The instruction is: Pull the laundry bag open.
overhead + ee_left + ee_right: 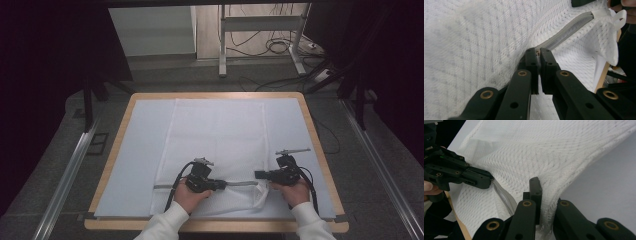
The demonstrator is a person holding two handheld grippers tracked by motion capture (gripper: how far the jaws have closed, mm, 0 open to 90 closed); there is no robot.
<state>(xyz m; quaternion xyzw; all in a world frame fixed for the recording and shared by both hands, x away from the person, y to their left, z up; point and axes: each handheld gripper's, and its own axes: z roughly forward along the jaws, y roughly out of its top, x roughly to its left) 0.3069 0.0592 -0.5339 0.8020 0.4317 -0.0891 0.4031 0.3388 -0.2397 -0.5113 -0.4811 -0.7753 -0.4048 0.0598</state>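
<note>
I see a white mesh bag [215,145] lying flat on the pale sheet [140,150] that covers the table [120,130]. Its long side runs away from me, from the near edge toward the far edge. Its grey zipper [240,184] runs across the near end, from left to right. The bag is thin netting with a small diamond pattern, and its near right corner is lifted and bunched up.

My left gripper [216,185] sits at the near end and points right along the zipper. Its jaws are closed tight on the little zipper pull [538,53]. My right gripper [261,175] points left, and its jaws are pinched on the mesh at the bunched corner.
</note>
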